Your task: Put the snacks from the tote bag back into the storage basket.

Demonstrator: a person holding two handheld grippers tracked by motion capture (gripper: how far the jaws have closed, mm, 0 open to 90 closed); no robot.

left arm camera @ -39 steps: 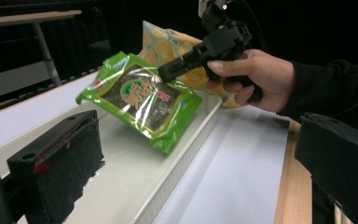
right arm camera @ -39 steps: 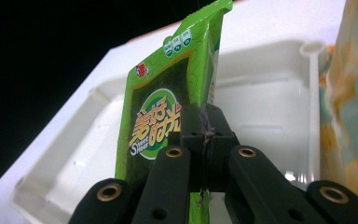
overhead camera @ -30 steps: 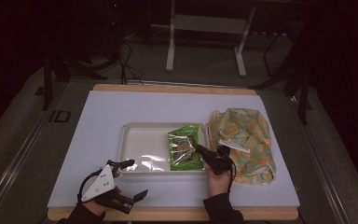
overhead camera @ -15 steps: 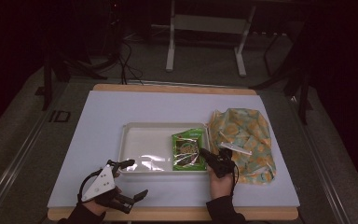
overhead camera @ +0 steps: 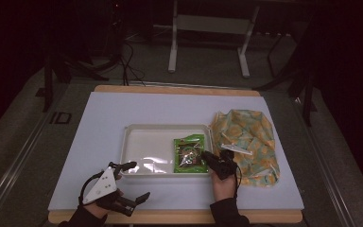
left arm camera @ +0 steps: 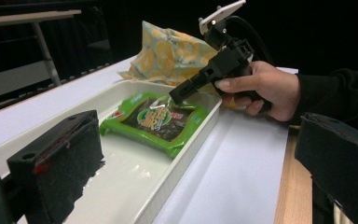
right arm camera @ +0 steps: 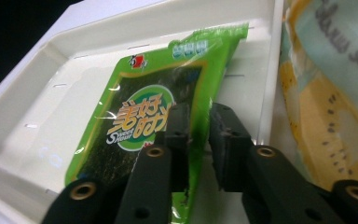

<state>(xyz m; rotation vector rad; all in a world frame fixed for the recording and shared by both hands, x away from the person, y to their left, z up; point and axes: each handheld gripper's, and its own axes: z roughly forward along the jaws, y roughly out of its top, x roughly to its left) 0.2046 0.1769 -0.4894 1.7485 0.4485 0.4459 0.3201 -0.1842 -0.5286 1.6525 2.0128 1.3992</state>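
Observation:
A green seaweed snack packet (overhead camera: 189, 152) lies flat in the right end of a white tray (overhead camera: 160, 126). My right gripper (overhead camera: 206, 155) points at the packet's right edge from the tray's near right corner. In the right gripper view its jaws (right arm camera: 200, 122) stand a narrow gap apart, with the packet (right arm camera: 140, 116) edge running between them. In the left gripper view, the right gripper (left arm camera: 179, 94) hovers just over the packet (left arm camera: 156, 119). My left gripper (overhead camera: 137, 180) is open near the table's front left, at the tray's near left corner, holding nothing.
A yellow and teal patterned cloth bag (overhead camera: 246, 142) lies crumpled just right of the tray, and it also shows in the left gripper view (left arm camera: 168, 51) and the right gripper view (right arm camera: 326, 93). A pale sheet (overhead camera: 123, 109) covers the table. Metal stand legs (overhead camera: 208, 42) are on the floor beyond.
The packet shifted right and straightened, settling flat in the tray's right end. My right gripper drew slightly back toward the person. The left gripper stayed put.

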